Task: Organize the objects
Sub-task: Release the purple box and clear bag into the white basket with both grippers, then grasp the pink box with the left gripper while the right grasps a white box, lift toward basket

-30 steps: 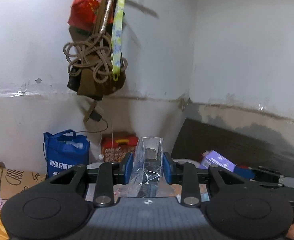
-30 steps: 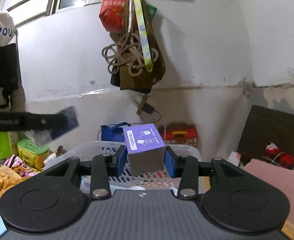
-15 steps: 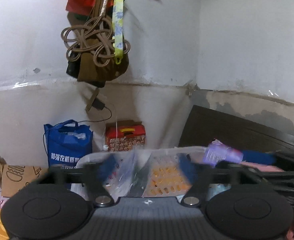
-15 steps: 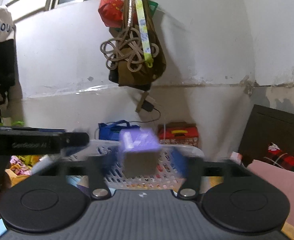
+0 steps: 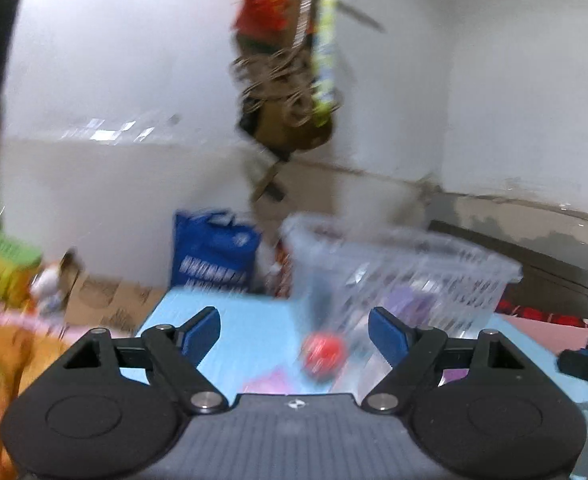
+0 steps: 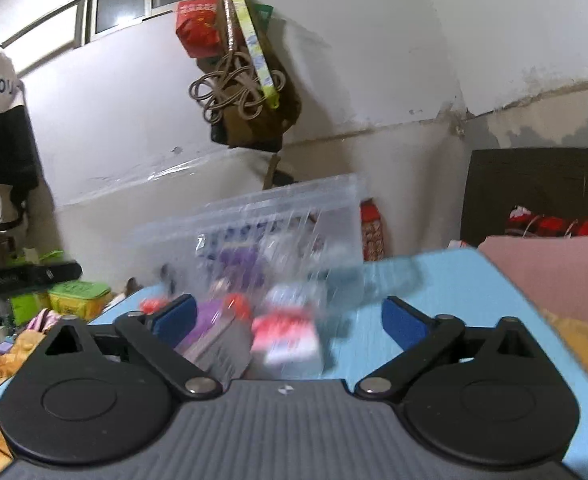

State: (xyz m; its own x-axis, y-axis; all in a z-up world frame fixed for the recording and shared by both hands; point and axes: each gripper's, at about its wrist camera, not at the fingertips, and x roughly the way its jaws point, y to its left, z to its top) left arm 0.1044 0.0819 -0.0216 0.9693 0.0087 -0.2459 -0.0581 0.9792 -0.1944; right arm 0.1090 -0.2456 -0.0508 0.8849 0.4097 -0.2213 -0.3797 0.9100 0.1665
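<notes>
From my left gripper [image 5: 294, 330] the way ahead is only half free: bare blue tabletop [image 5: 250, 320] runs forward on the left, while the clear plastic basket [image 5: 405, 268] stands as a wall on the right, with a blurred red thing [image 5: 322, 354] low in front of it. A blue bag [image 5: 210, 248] stands beyond the table's far edge. My right gripper [image 6: 288, 316] has a blurred purple box [image 6: 210, 328] and a red-and-white packet [image 6: 290, 340] crowding the space in front, the basket [image 6: 254, 220] behind them. To the right, open blue table [image 6: 473, 280] reaches as far as a pink cloth [image 6: 553, 264].
</notes>
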